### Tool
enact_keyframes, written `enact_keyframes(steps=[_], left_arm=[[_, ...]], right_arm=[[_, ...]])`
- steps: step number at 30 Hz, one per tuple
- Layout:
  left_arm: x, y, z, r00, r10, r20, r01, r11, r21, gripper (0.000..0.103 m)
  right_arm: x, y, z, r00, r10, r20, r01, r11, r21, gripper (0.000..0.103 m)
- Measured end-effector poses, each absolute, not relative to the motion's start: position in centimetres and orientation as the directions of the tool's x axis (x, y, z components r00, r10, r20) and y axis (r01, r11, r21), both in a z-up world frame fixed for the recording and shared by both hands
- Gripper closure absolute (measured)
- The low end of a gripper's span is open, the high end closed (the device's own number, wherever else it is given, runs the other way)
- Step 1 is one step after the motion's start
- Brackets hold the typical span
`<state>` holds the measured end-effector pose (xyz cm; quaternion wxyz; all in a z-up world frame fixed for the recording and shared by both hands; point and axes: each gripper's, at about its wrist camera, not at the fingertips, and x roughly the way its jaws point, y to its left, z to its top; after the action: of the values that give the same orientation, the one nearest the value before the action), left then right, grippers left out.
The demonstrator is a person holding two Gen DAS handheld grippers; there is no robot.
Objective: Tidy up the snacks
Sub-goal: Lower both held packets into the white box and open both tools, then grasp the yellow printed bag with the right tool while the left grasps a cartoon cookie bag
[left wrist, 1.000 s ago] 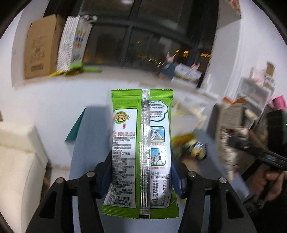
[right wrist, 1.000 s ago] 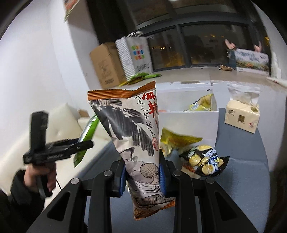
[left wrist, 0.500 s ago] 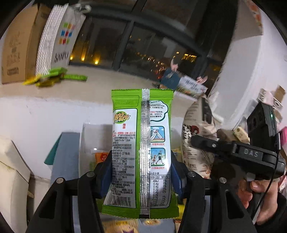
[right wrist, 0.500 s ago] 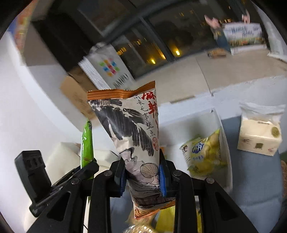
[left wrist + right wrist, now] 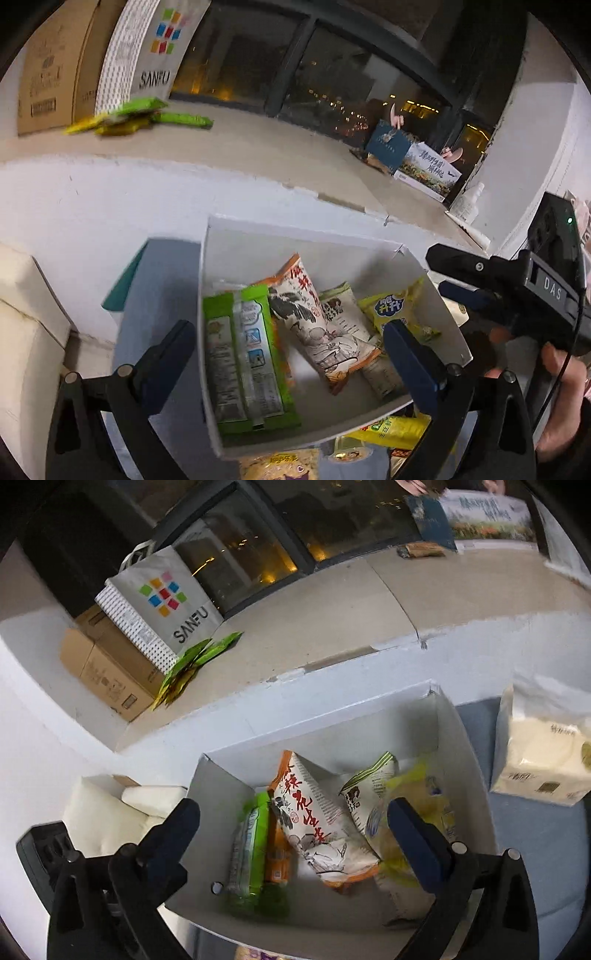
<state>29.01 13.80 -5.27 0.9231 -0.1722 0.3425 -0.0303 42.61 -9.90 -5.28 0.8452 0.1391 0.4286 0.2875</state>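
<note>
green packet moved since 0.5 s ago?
Yes. The green packet left the left gripper, now open, and lies in the white box at its left wall.

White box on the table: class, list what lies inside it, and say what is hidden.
Inside the white box lie a green packet, an orange-edged ink-drawing bag, a pale bag and a yellow bag. Whatever lies under them is covered.

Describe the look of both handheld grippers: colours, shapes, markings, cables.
The left gripper and right gripper match: matte black angular frames with silver screws and dark blue fingers. From the left wrist view, the right gripper's black body reads "DAS", has a small green light, and trails a thin black cable past the bare hand.
</note>
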Motion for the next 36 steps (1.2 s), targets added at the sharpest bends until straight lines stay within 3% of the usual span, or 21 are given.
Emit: enact_keyframes(steps=[11,18,26,36], left_arm=[[19.3,11.0,-0.7,0.845,-0.176,-0.504,0.053,0.967,-0.249,0.000],[12.3,8.6,-1.4,0.858,-0.195,-0.475,0.087,0.967,-0.240,0.000],[7.1,6.6,-5.6,0.849,-0.219,-0.481,0.054,0.941,-0.333,0.000],[5.2,5.0,-6.5,0.837,-0.198,-0.510,0.061,0.960,-0.273,0.000]], right_arm=[[33.2,-12.4,0.5,0.564,0.648,-0.511,-0.556,0.756,0.346,0.000],[23.2,-16.9,-1.1,0.628,0.635,-0.450,-0.634,0.753,0.179,0.000],[17.2,-20.9,-8.2,0.653,0.612,-0.447,-0.571,0.785,0.240,0.000],[19.3,-19.3,-13.0,0.622,0.597,-0.506,-0.495,0.801,0.338,0.000]])
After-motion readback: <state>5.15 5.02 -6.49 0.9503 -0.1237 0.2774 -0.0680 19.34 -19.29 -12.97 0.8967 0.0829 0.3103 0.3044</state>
